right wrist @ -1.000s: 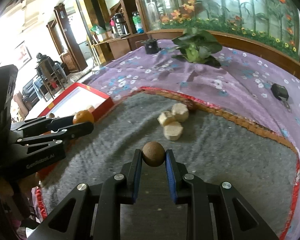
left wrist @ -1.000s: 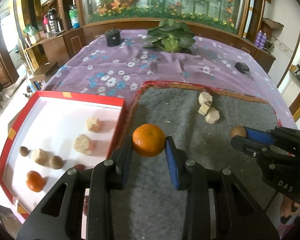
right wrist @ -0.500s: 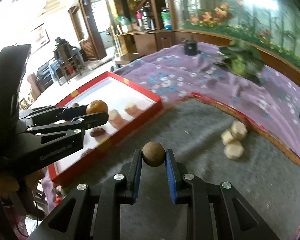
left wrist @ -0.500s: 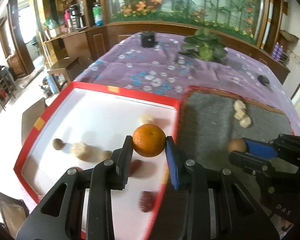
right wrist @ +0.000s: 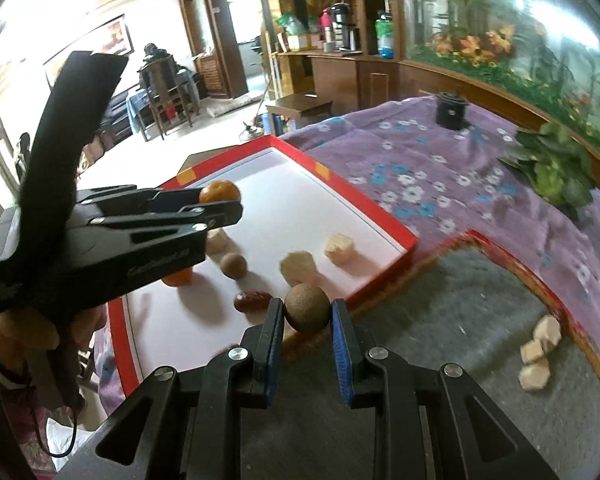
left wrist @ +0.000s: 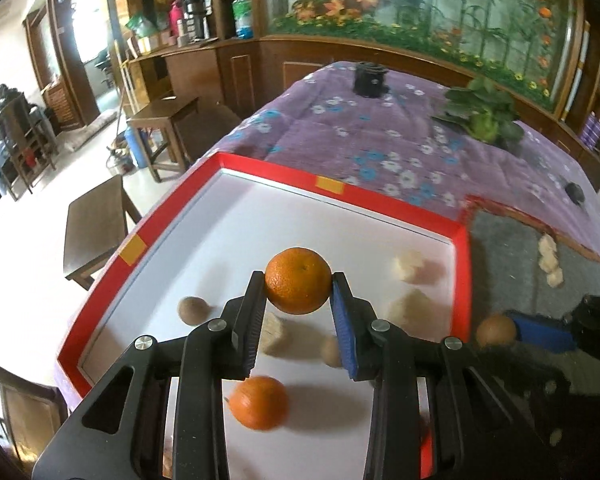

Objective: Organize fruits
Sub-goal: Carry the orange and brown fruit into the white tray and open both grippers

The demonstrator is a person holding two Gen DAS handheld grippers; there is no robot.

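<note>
An orange (left wrist: 298, 281) sits clamped between the left gripper's (left wrist: 299, 292) fingers, above the red-rimmed white tray (left wrist: 462, 264). A small brown round fruit (right wrist: 307, 307) is pinched between the right gripper's (right wrist: 306, 312) narrowly set fingers, over the tray's near edge beside the grey mat (right wrist: 440, 340).

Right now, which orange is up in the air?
The orange clamped in the left gripper, above the red tray. The other orange lies on the tray floor, untouched.

Black plastic tongs (left wrist: 299, 312), blue pads (right wrist: 342, 356), silver screws.
</note>
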